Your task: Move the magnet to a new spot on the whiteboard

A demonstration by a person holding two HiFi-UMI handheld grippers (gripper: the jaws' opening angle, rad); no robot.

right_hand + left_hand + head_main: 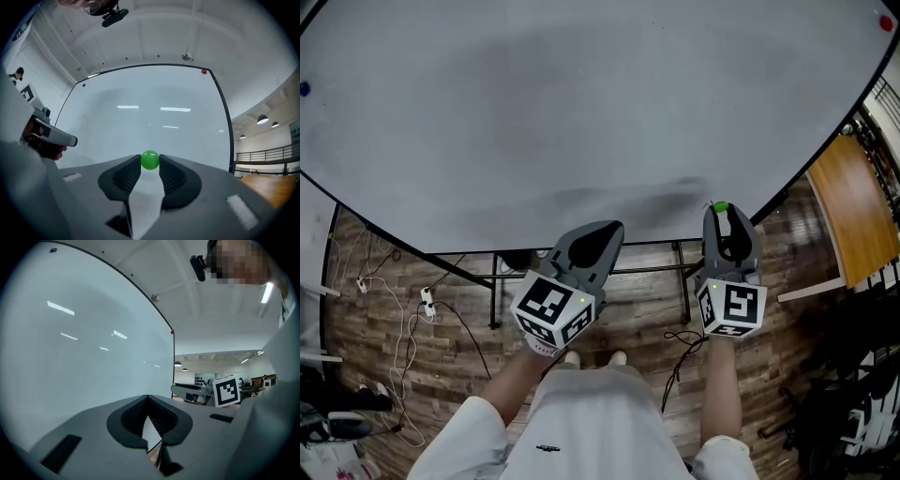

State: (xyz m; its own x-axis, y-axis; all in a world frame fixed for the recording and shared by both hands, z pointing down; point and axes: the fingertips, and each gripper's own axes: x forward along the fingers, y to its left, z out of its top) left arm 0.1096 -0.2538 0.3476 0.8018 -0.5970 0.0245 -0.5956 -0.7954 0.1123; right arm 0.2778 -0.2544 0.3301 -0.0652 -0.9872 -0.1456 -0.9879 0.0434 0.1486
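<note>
A small green ball magnet [150, 160] sits pinched between the tips of my right gripper [150, 162], which is shut on it. In the head view the same green magnet [720, 207] and right gripper [720, 212] are close in front of the lower right part of the whiteboard [581, 112]. I cannot tell whether the magnet touches the board. My left gripper [607, 231] hangs to its left near the board's bottom edge. Its jaws are shut with nothing between them, as the left gripper view [148, 397] shows.
A red magnet [887, 24] sticks at the board's top right corner and a blue magnet [304, 89] at its far left. The board stands on a black frame [495, 291] over a wooden floor with cables [394, 319]. A wooden table [853, 211] stands to the right.
</note>
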